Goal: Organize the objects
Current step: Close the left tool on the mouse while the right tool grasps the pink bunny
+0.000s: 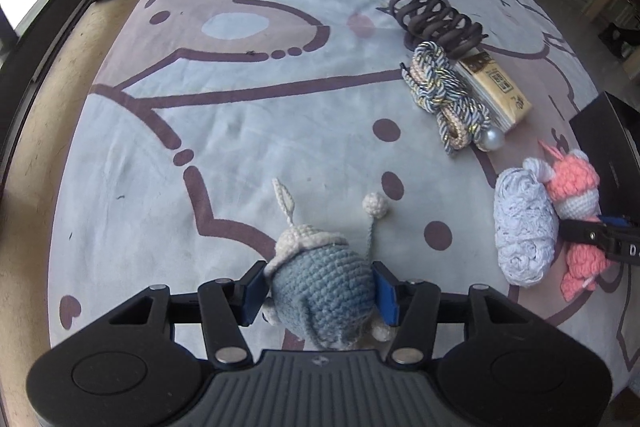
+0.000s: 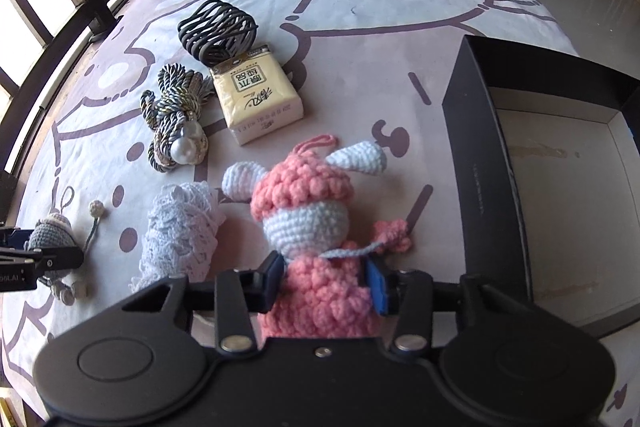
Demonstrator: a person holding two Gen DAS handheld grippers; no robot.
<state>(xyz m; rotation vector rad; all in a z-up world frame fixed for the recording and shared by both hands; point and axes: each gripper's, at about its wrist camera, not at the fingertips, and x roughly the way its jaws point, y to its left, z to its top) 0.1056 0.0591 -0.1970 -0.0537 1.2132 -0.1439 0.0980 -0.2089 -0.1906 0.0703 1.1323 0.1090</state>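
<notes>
**Two Yarn Toys Caught, One Box Waiting**

The room was bright, with window bars at the upper left of both frames and a pale rug [image 1: 240, 115] with cartoon animals drawn on it. All the things lay on this rug on the floor.

The left tongs [image 1: 320, 291] were clamped on the blue yarn toy [image 1: 320, 287] at the bottom middle of the left view. Their blue pads [image 1: 388, 295] pressed into its soft sides. The toy's little ball on a string [image 1: 375, 205] lay on the rug just above it.

The right tongs [image 2: 326, 283] were clamped on the pink yarn toy [image 2: 308, 219] at the bottom middle of the right view. The white lace bundle [image 2: 180, 227] lay just beside it, to its left. Higher up in that frame were the twisted cord with a pearl [image 2: 176, 123], the yellow tissue pack [image 2: 256, 99] and the dark wavy hair clip [image 2: 218, 27], close together.

The black box [image 2: 480, 163] stood open at the right of the right view. Nothing could be seen inside it.

It looked like the grab step was done for both toys. The next move would likely be to lift the pink toy, carry it right over the box wall, and let go inside. The lift should be high enough to clear the wall. The blue toy's loose string could drag or snag.
</notes>
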